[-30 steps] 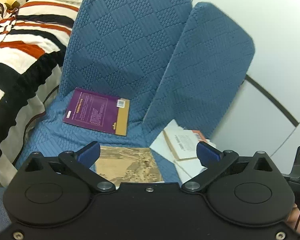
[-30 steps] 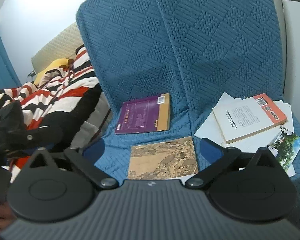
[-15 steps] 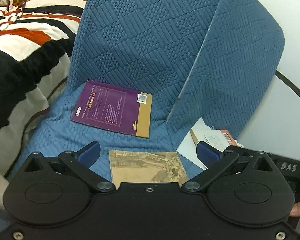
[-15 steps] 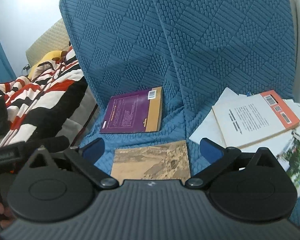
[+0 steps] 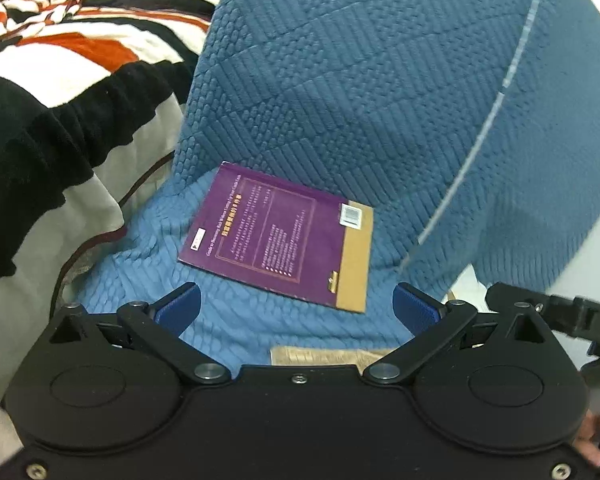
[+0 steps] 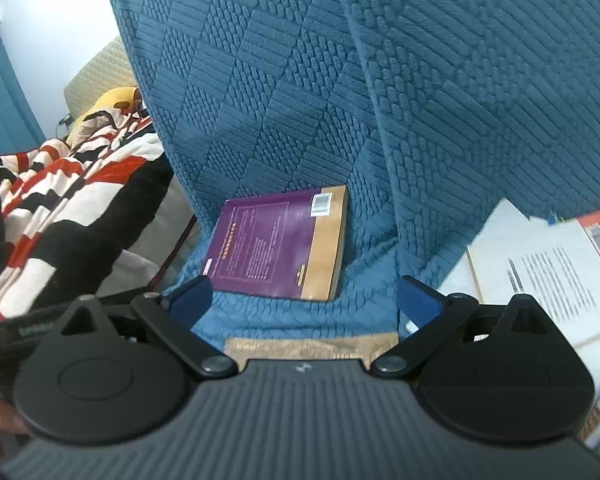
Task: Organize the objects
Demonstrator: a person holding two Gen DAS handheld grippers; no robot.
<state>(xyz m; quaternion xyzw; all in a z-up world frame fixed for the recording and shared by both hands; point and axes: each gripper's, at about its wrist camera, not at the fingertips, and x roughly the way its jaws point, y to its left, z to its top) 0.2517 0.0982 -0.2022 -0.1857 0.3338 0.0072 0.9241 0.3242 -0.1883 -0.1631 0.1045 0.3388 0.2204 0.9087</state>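
A purple book with a tan spine strip [image 5: 284, 242] [image 6: 280, 246] lies flat on the blue quilted seat [image 5: 236, 320], back cover up. My left gripper [image 5: 296, 308] hangs open just short of its near edge. Open too is my right gripper [image 6: 304, 300], close to the same book. A tan picture book [image 5: 328, 356] [image 6: 312, 347] shows only as a strip under both gripper bodies. At the right of the right wrist view lies a white book with an orange band [image 6: 556, 264] on loose papers [image 6: 492, 220].
A striped red, black and white blanket [image 5: 60, 80] [image 6: 60, 200] lies piled left of the seat. Blue quilted back cushions [image 5: 360, 80] [image 6: 380, 80] rise right behind the books. The other gripper's black body [image 5: 572, 316] shows at the right edge of the left wrist view.
Both grippers moved forward and lower toward the purple book, which now looks larger. The tan picture book slipped mostly under the gripper bodies. Both grippers stayed open.
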